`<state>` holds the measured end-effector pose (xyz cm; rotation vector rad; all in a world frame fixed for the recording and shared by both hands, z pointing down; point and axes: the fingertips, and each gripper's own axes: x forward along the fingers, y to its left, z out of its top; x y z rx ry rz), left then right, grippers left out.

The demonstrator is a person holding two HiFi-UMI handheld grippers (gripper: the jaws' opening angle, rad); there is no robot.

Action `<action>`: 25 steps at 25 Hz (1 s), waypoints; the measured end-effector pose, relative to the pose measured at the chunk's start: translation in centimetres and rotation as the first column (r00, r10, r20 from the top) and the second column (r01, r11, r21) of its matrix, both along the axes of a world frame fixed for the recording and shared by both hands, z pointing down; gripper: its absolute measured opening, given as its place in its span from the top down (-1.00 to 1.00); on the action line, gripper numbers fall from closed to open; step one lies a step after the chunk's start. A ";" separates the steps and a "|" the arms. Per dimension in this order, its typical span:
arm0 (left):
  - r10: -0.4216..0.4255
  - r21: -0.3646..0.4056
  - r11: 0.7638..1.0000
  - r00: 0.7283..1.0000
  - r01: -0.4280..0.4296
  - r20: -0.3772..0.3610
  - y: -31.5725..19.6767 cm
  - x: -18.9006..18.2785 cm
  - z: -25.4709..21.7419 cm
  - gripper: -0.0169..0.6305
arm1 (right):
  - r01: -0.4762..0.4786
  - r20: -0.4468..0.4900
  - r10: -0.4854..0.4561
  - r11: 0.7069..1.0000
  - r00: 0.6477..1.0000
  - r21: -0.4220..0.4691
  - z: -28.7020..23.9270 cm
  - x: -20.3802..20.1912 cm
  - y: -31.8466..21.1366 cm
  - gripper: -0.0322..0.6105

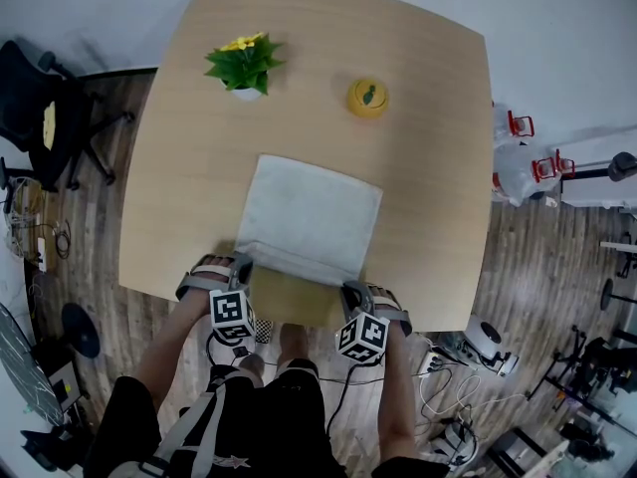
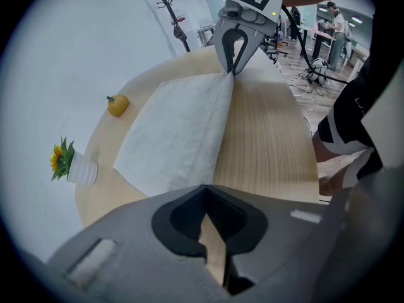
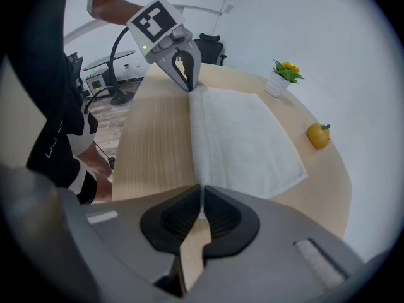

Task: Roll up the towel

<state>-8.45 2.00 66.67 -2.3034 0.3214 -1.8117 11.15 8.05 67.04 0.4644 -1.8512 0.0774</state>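
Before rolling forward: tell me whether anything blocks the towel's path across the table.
Nothing visible does. Left tool and right tool pinch the near edge of the towel; the potted plant and yellow object stand beyond its far edge, apart.

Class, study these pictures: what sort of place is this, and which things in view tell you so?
Probably an office or lab workroom: a black office chair beside the wooden table, loose cables on the plank floor, and a coat stand.

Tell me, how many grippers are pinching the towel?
2. The left gripper holds the near left corner of the towel; the right gripper holds its near right corner. None hidden.
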 end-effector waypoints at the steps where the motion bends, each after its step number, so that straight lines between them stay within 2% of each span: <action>1: 0.004 -0.015 1.000 1.000 -0.003 0.006 0.5 -0.2 0.1 0.92 | 0.007 0.000 -0.007 1.000 1.000 -0.003 0.0 -0.1 0.3 0.84; 4: 0.013 -0.034 0.999 1.000 -0.012 0.020 2.0 -0.9 0.4 0.92 | 0.030 0.007 -0.030 1.000 1.000 -0.009 0.0 -0.6 1.5 0.84; 15: 0.024 0.092 0.995 1.000 -0.024 -0.003 1.9 -0.8 -1.2 0.91 | 0.023 0.010 -0.023 1.000 1.000 0.005 -0.6 -0.9 3.8 0.84; 17: 0.031 0.094 0.995 1.000 -0.030 -0.001 1.8 -0.5 -1.2 0.91 | 0.019 0.011 -0.019 1.000 1.000 0.008 -0.6 -0.8 3.8 0.84; 18: 0.034 0.079 0.996 0.999 -0.034 -0.001 1.9 -0.3 -1.1 0.88 | 0.018 0.012 -0.018 1.000 1.000 0.010 -0.7 -0.8 3.7 0.84; 20: 0.040 0.044 0.998 0.999 -0.040 -0.001 2.3 0.0 -1.0 0.68 | 0.015 0.014 -0.015 1.000 1.000 0.013 -0.8 -0.6 3.6 0.84; 25: 0.050 0.044 0.998 0.998 -0.051 0.035 1.9 -0.2 -0.5 0.57 | 0.012 0.018 -0.012 1.000 1.000 0.011 -0.7 -0.4 3.6 0.84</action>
